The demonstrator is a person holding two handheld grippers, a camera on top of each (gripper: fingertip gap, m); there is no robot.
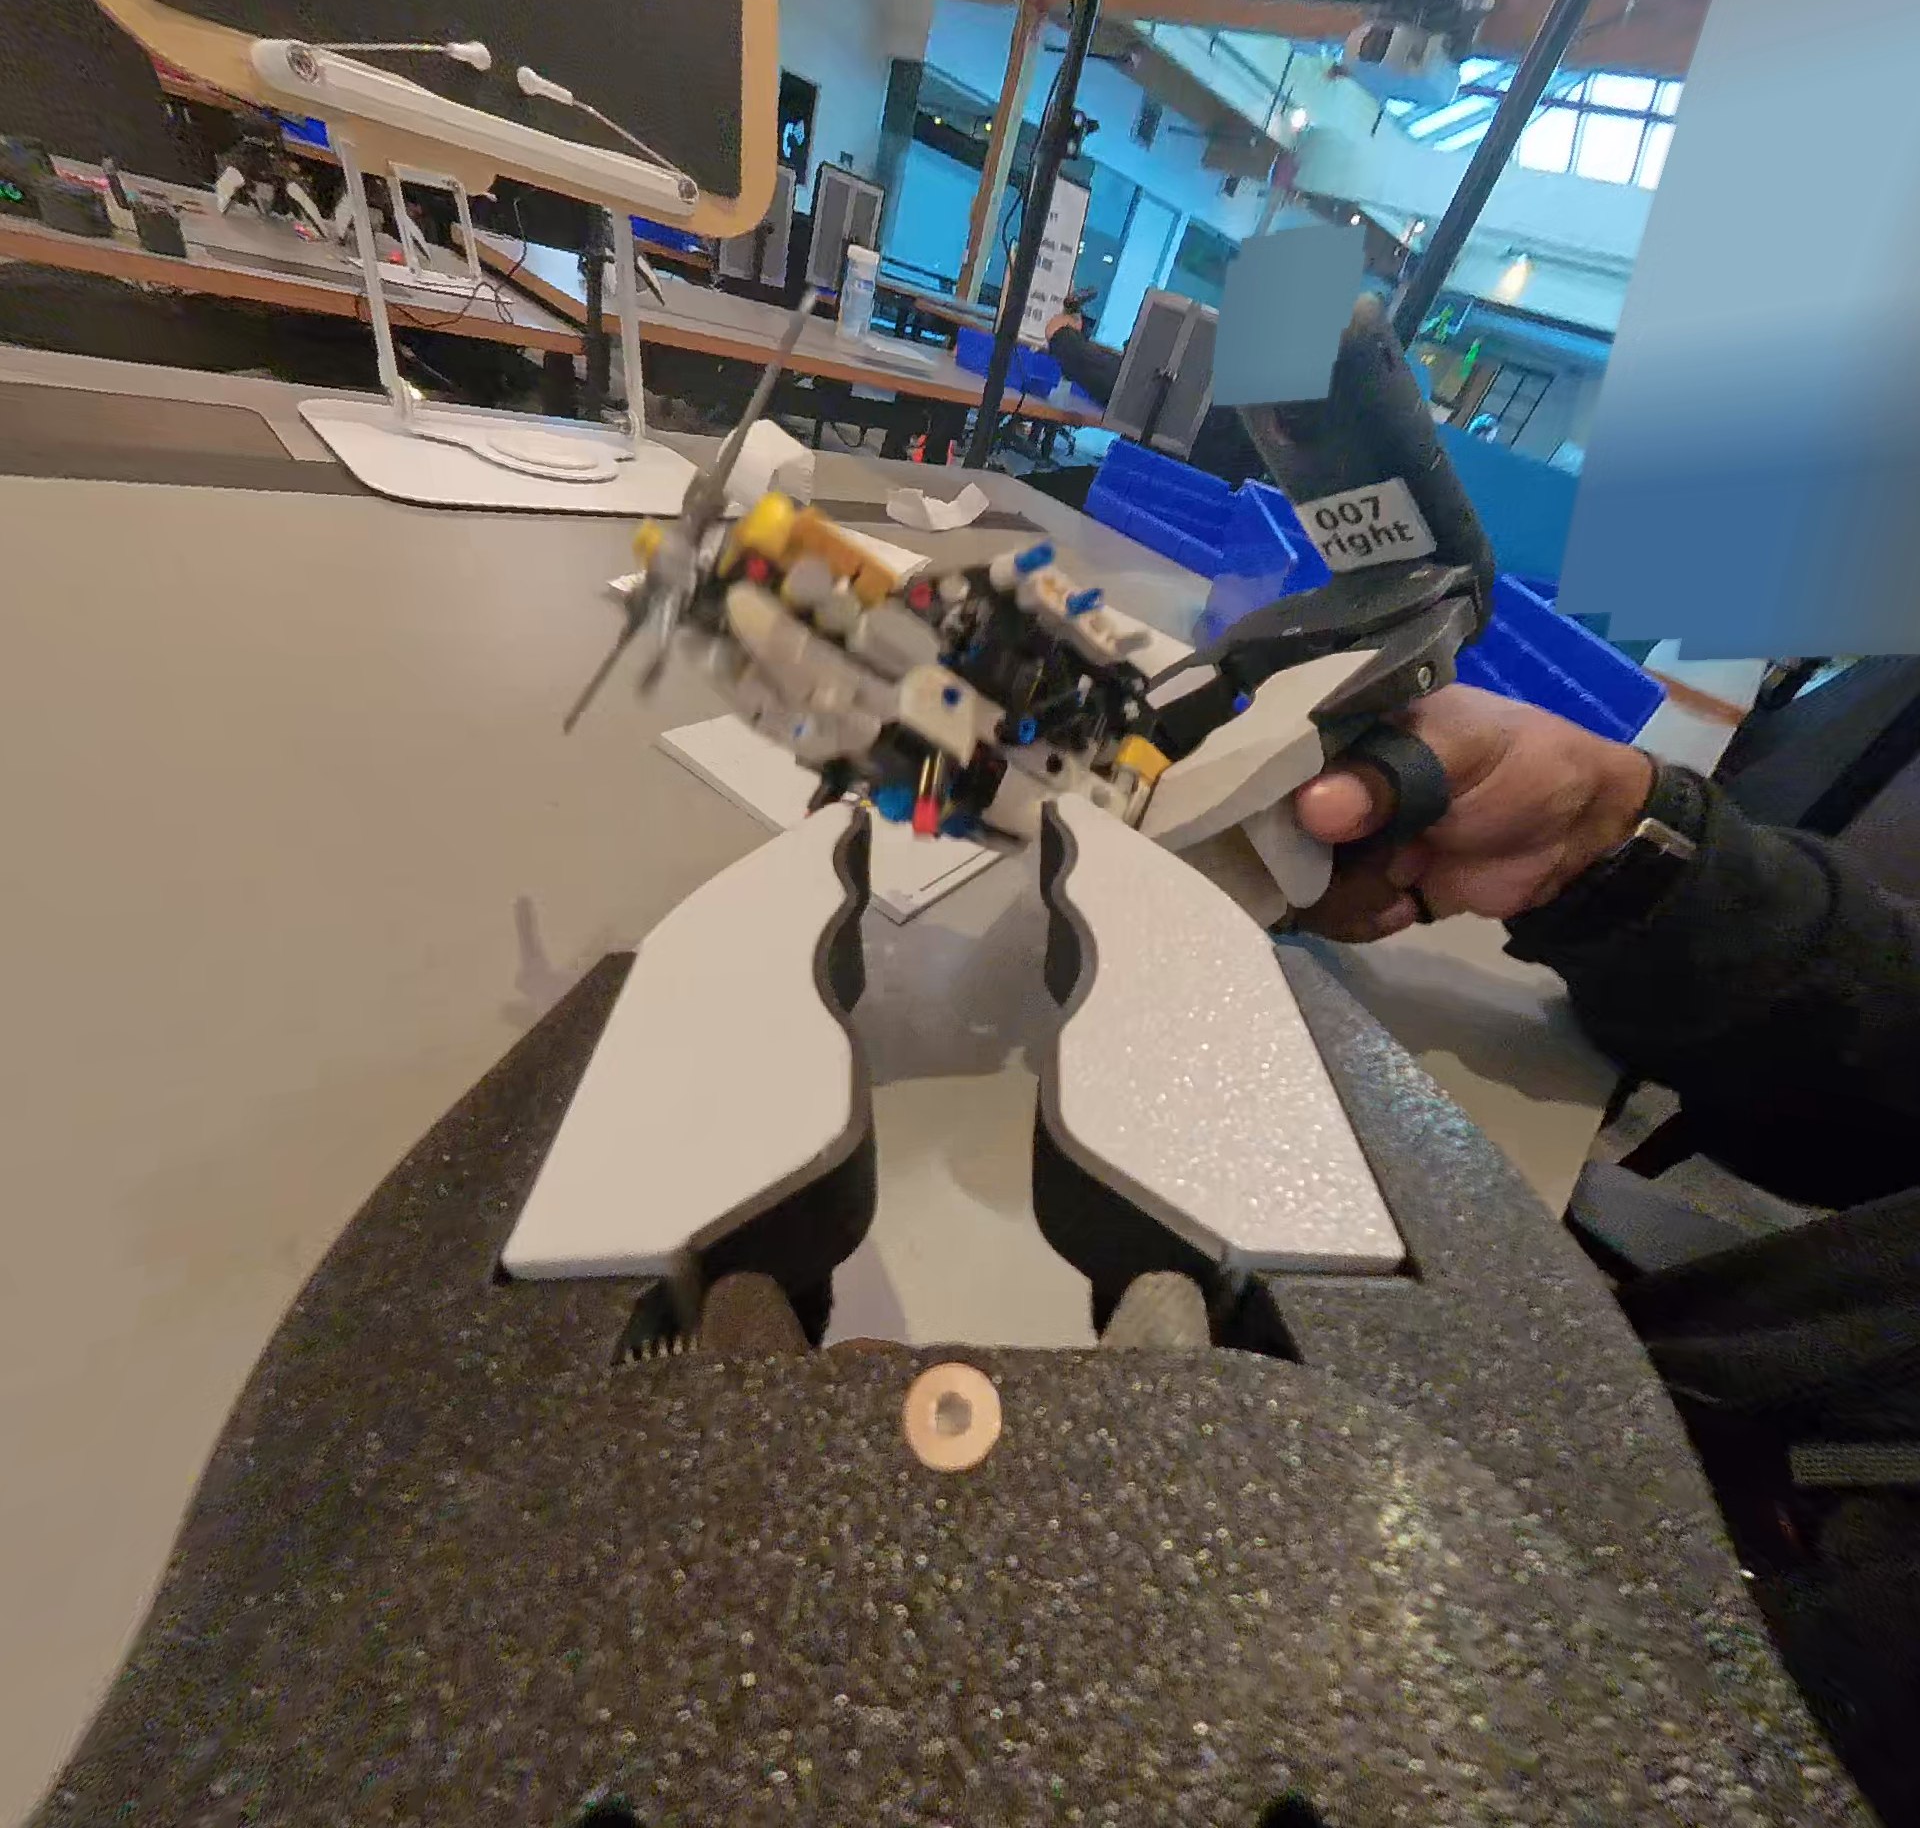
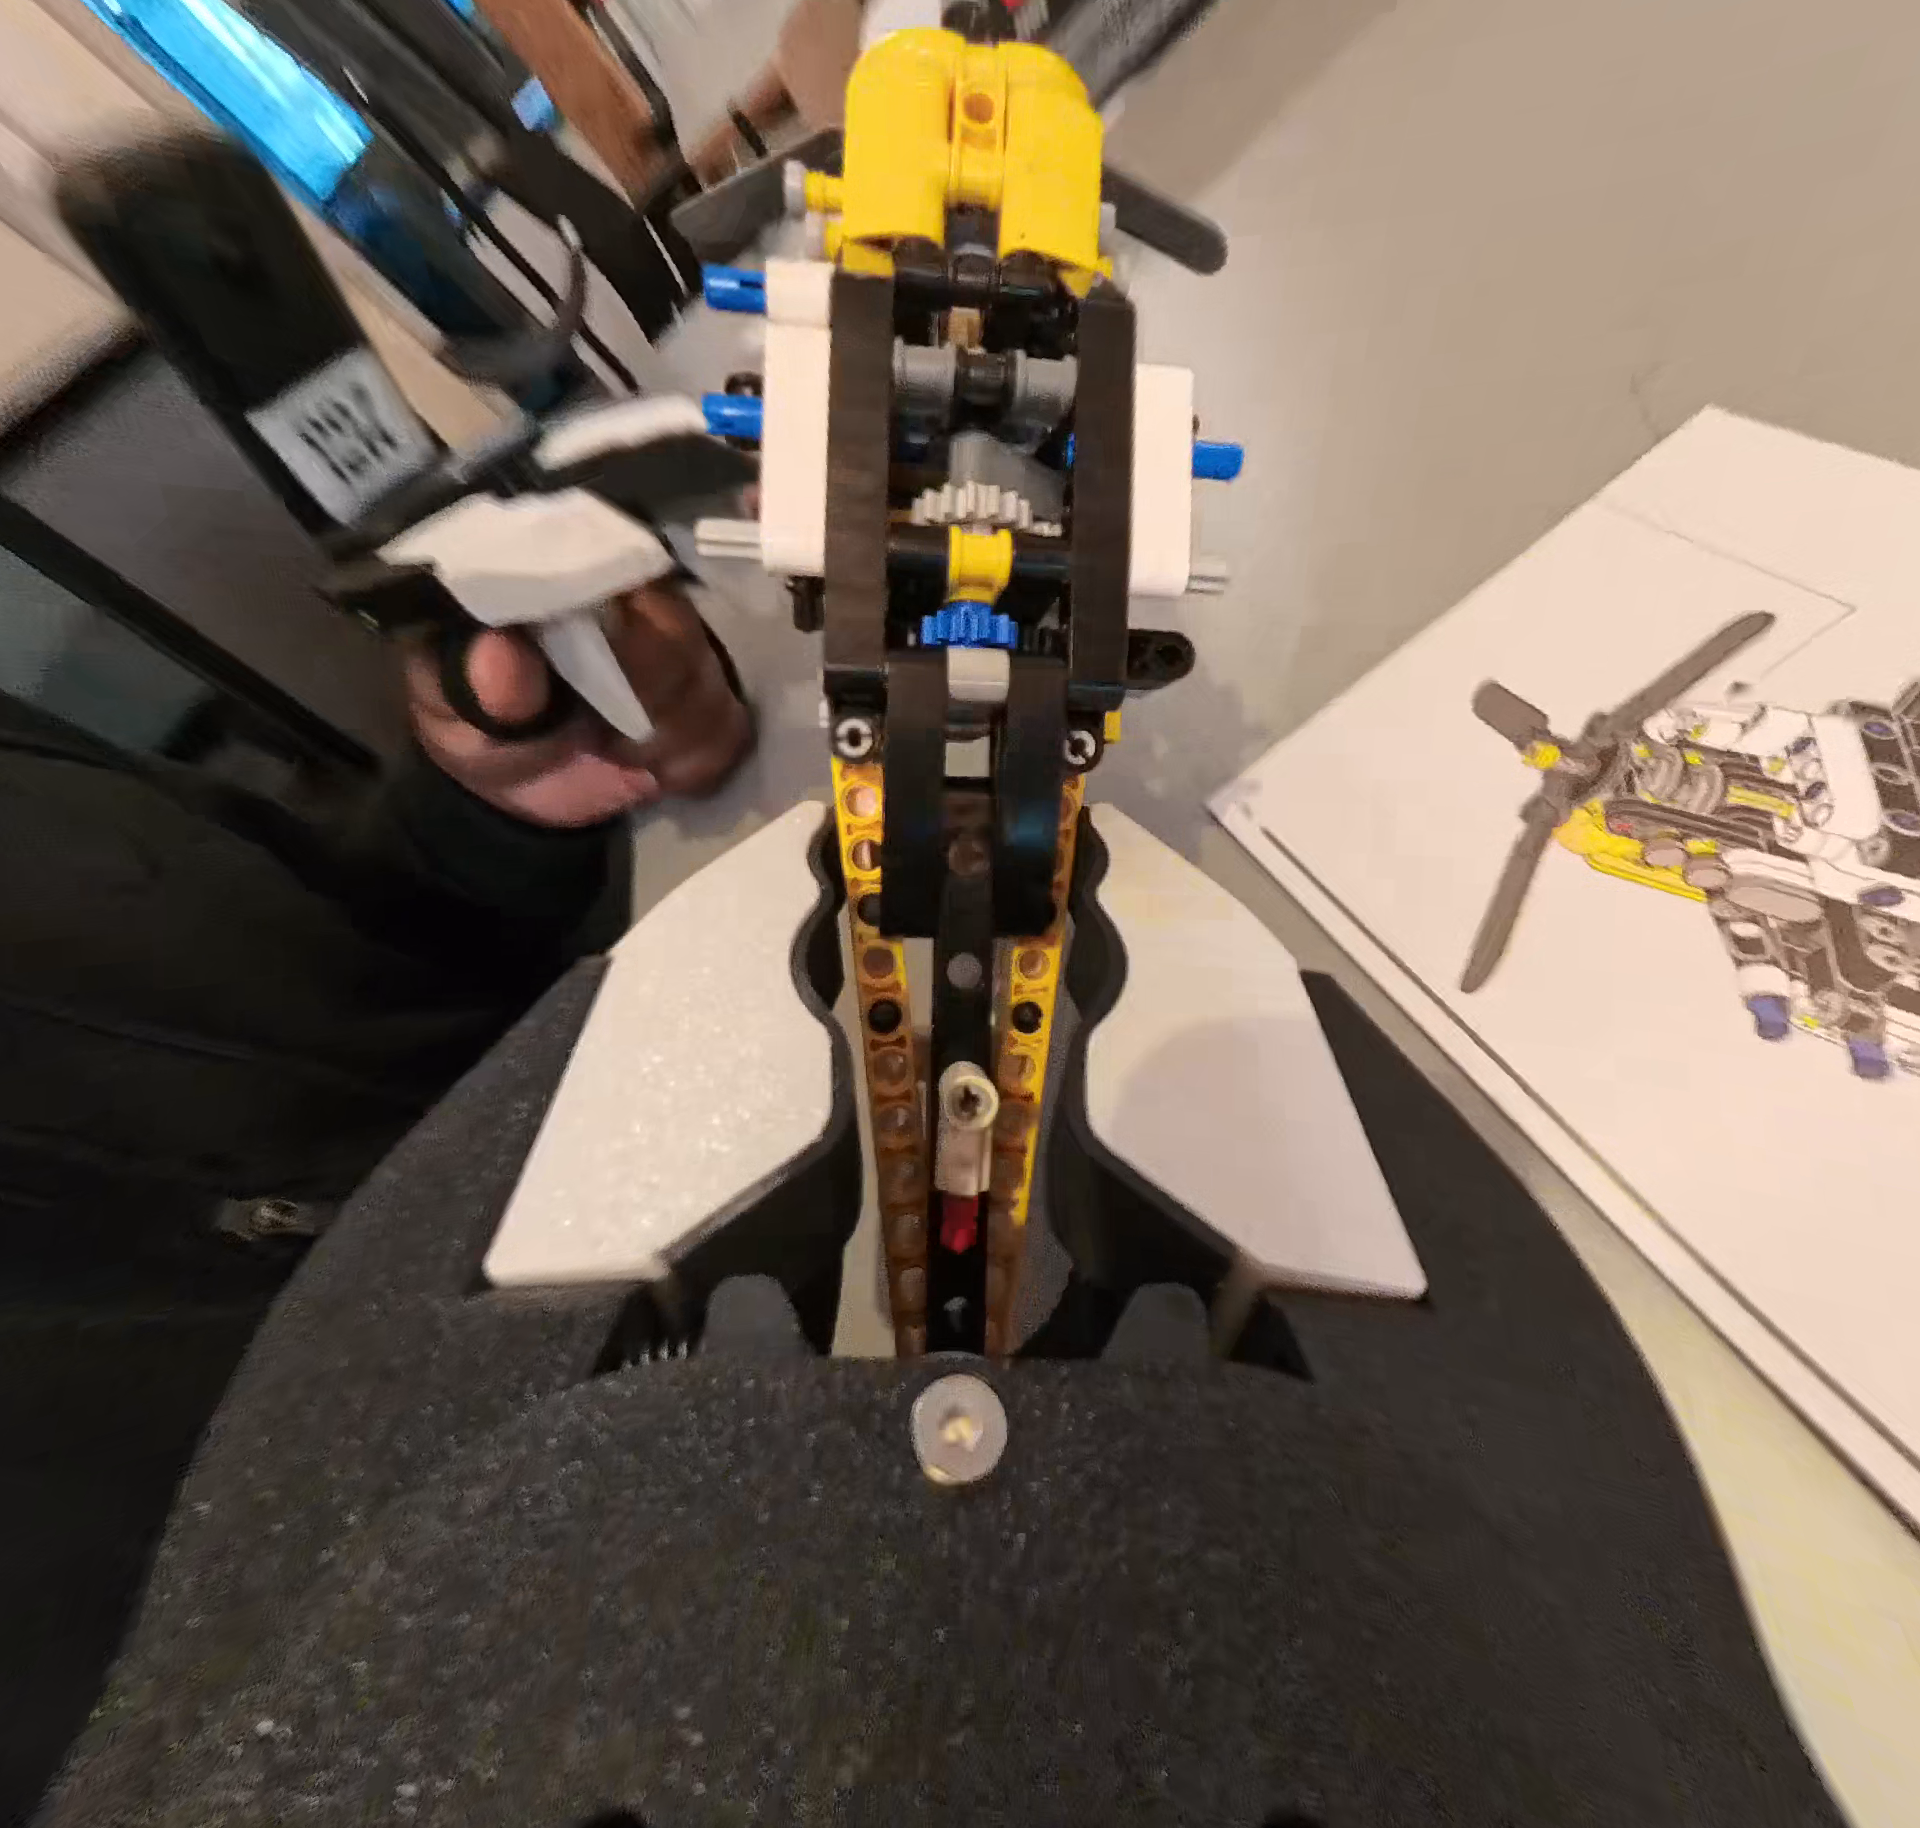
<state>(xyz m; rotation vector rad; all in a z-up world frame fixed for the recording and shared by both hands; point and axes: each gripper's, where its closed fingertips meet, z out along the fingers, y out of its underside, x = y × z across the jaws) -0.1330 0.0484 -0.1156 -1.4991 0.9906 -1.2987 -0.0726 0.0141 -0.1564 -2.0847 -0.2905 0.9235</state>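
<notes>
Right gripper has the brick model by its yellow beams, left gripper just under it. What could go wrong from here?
1. The right gripper clamps only the tail beams of the brick model, so the heavy front could lever it loose.
2. The open left gripper sits near small protruding pins and might knock them off.
3. The propeller looks exposed to bumps.

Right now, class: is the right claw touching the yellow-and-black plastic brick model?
Touching. The right wrist view shows the right claw with both pads pressed against the yellow-and-black plastic brick model.
</notes>
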